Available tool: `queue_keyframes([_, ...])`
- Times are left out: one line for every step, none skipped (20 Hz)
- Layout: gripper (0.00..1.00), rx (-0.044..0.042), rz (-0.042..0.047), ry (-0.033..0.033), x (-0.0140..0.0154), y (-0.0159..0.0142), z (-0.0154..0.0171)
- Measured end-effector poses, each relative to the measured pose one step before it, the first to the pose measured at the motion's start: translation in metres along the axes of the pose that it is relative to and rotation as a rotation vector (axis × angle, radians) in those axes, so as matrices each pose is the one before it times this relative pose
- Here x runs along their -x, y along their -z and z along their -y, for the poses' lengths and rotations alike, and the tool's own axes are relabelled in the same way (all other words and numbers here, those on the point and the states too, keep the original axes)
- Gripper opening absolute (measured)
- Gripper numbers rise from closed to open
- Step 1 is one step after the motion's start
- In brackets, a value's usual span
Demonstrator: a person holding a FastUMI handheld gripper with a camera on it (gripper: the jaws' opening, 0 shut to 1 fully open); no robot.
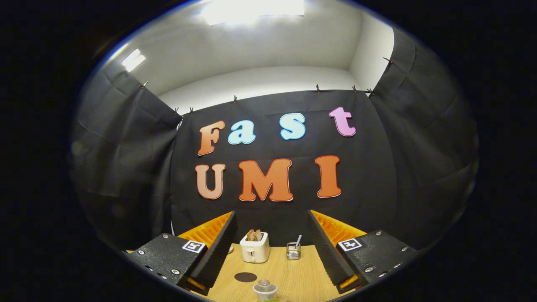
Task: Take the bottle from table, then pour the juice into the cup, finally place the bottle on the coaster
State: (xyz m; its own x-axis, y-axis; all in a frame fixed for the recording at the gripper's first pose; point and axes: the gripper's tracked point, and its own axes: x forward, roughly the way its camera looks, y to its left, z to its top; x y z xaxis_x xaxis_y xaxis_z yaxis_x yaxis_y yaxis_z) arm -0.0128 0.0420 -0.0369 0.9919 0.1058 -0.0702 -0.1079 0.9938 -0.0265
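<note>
- Standing upright on the wooden tabletop [293, 272] between the parted fingers: bottle [265, 289], clear-capped, white-collared, cut off below.
- Lying flat just beyond, slightly left: dark round coaster [245, 277].
- Sitting farther back: small clear cup [293, 251] holding a straw.

The tool [270, 251] has its fingers wide apart with nothing between them. Close below sits the bottle [265, 290], beside the coaster [245, 277]. Bare surface [293, 272] lies ahead, up to the toaster [254, 247] and a small glass [293, 251] at the back.
</note>
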Motion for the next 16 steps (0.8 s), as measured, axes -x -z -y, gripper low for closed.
queue_keyframes([0.99, 0.00647, -0.00526, -0.00658, 0.0005, 0.00414, -0.00298])
queue_keyframes([0.99, 0.00608, -0.0058, -0.00588, 0.00074, 0.00431, -0.00264])
queue_keyframes([0.99, 0.00323, -0.00528, -0.00371, 0.00115, 0.00553, -0.00148])
queue_keyframes([0.99, 0.00038, -0.00546, -0.00273, 0.00089, 0.00492, -0.00129])
queue_keyframes([0.99, -0.00358, -0.00497, -0.0005, 0.00058, 0.00503, -0.00078])
queue_keyframes([0.99, -0.00618, -0.00769, -0.00167, 0.00122, 0.00661, -0.00062])
queue_keyframes([0.99, -0.00863, -0.01062, -0.00241, 0.00011, 0.00858, -0.00108])
queue_keyframes([0.99, -0.00756, -0.01535, -0.00836, -0.00112, 0.00909, -0.0013])
queue_keyframes([0.99, -0.00798, -0.01738, -0.00869, -0.00004, 0.01006, -0.0013])
queue_keyframes([0.99, -0.00896, -0.01443, -0.01065, -0.00068, 0.00912, -0.00131])
queue_keyframes([0.99, -0.00817, -0.01279, -0.00988, 0.00074, 0.00792, -0.00118])
queue_keyframes([0.99, -0.00513, -0.00966, -0.00722, 0.00074, 0.00738, -0.00088])
queue_keyframes([0.99, 0.00113, -0.00766, -0.00593, -0.00037, 0.00792, -0.00104])
queue_keyframes([0.99, 0.00804, -0.00384, -0.00361, 0.00003, 0.00708, -0.00093])
queue_keyframes([0.99, 0.01761, -0.00369, -0.00496, 0.0002, 0.00782, -0.00165])
queue_keyframes([0.99, 0.02132, -0.00359, 0.00206, 0.0009, 0.00845, -0.00084])
